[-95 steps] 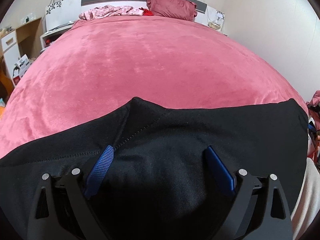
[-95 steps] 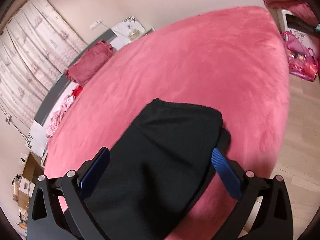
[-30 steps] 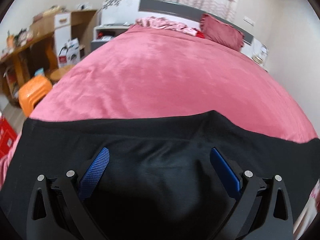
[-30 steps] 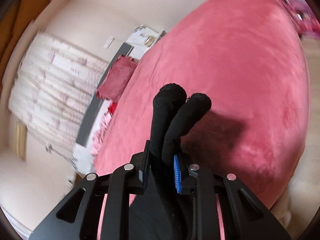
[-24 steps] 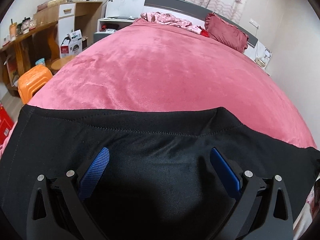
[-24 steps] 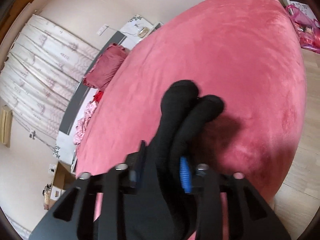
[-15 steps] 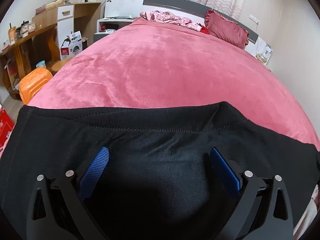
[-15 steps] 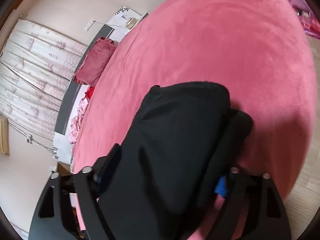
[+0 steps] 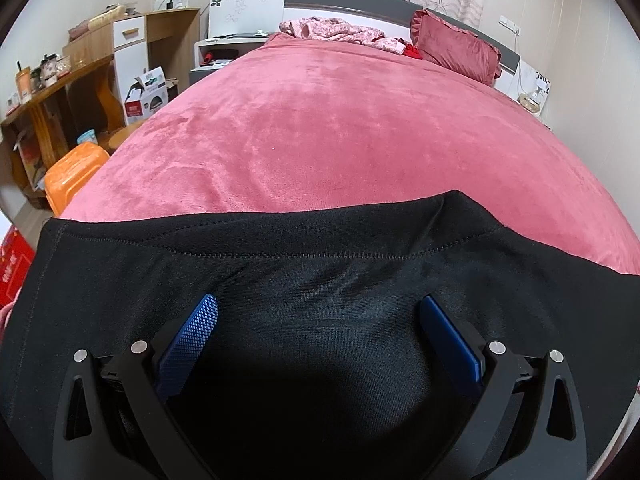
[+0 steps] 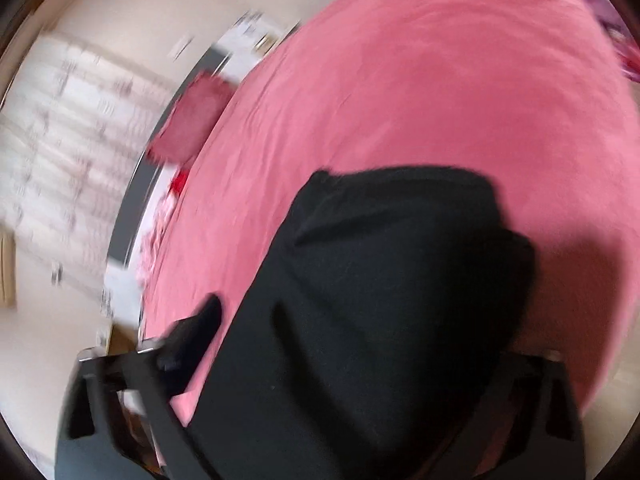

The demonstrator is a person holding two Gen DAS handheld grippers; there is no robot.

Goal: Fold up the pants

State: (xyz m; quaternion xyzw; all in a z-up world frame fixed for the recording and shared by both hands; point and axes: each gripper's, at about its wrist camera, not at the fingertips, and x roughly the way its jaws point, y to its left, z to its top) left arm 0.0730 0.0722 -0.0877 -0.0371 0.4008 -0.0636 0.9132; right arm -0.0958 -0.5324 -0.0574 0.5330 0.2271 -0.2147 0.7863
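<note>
Black pants [image 9: 320,256] lie flat across the near edge of the pink bed [image 9: 340,128], a stitched seam running across them. My left gripper [image 9: 320,320] hovers just over the cloth, open, its blue pads [image 9: 192,332] wide apart and gripping nothing. In the blurred right wrist view, the folded end of the pants [image 10: 384,264] rests on the bed between the fingers of my right gripper [image 10: 360,344]. Its jaws are closing but stand wide, and the pads are not pressing the cloth. Its left finger [image 10: 200,328] lies beside the fabric; the right finger is hidden behind it.
A red pillow [image 9: 456,50] and pink crumpled clothes [image 9: 336,32] lie at the headboard. A wooden desk [image 9: 60,92], an orange stool [image 9: 72,172] and a box [image 9: 146,94] stand left of the bed. Wooden floor [image 10: 624,384] shows off the bed's right edge.
My right gripper was shut on the bunched pants end; it opened wide, sank toward the bed, and the cloth now lies spread flat. The left gripper has hardly moved.
</note>
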